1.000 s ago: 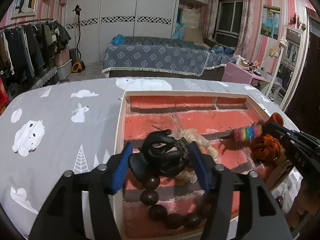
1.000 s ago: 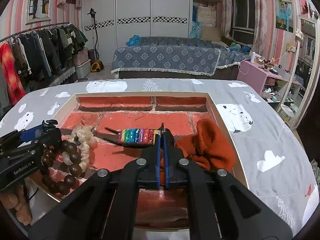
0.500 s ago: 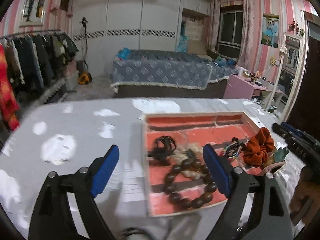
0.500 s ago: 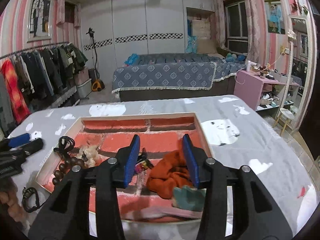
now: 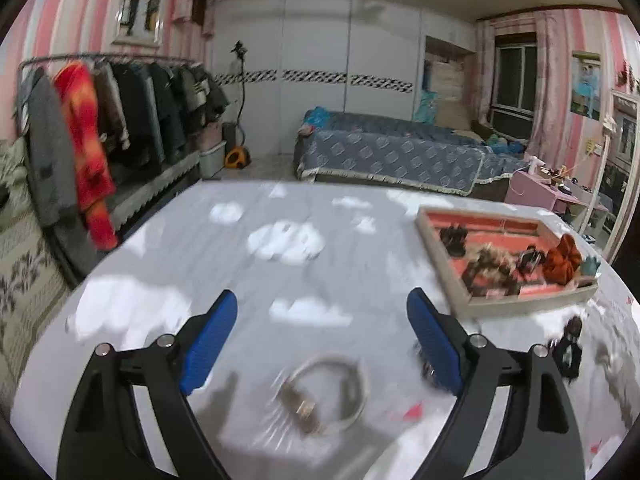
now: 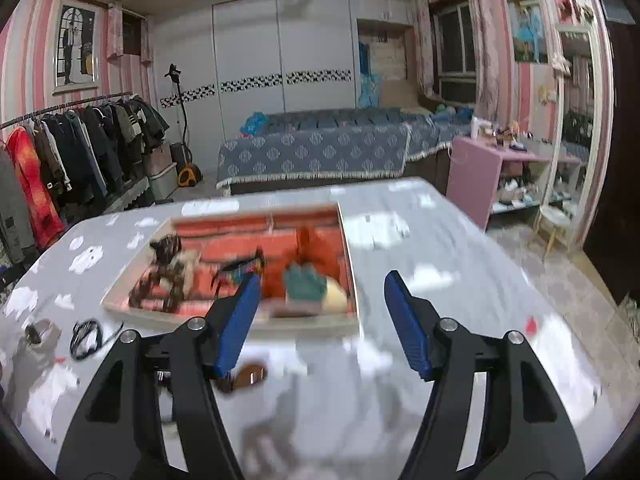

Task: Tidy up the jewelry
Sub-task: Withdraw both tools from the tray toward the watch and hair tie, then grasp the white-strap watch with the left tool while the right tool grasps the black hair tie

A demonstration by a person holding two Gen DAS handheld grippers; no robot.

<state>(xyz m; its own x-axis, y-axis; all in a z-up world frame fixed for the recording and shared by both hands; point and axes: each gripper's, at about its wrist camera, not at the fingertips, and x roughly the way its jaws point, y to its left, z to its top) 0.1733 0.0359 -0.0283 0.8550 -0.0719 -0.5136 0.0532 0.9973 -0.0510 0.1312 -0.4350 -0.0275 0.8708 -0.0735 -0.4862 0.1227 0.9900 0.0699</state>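
While both pairs of tongs hang over the cloud-printed surface (image 5: 280,264), the item that matters most is the silver watch (image 5: 324,394) lying flat on the cloth just ahead of the left tongs (image 5: 322,344), at about six o'clock in the left view and roughly centred between the two blue pads. Its band makes a loop with the darker clasp or case toward seven o'clock, though motion blur hides which it is. The left tongs are spread wide with nothing between them, so I judge the left hand the nearer one for that watch. The right tongs (image 6: 320,324) are opening, also empty; a small brown oval piece (image 6: 246,376) sits on the cloth just beside their left pad at about seven o'clock, and a black corded item (image 6: 86,336) lies farther out at nine o'clock, near a blurred greyish piece (image 6: 38,330). The red-lined tray (image 6: 348,240) stands at twelve o'clock from the right tongs and at two o'clock from the left. It already holds a dark bead bracelet (image 6: 160,288), a black hair claw (image 6: 166,245), a pale fuzzy tie (image 6: 182,262), an orange scrunchie (image 5: 564,258), a teal piece (image 6: 306,282) and a dark clip (image 6: 240,266); blur keeps me from telling their compartments. Another small dark item (image 5: 570,350) lies on the cloth outside the tray at four o'clock in the left view.
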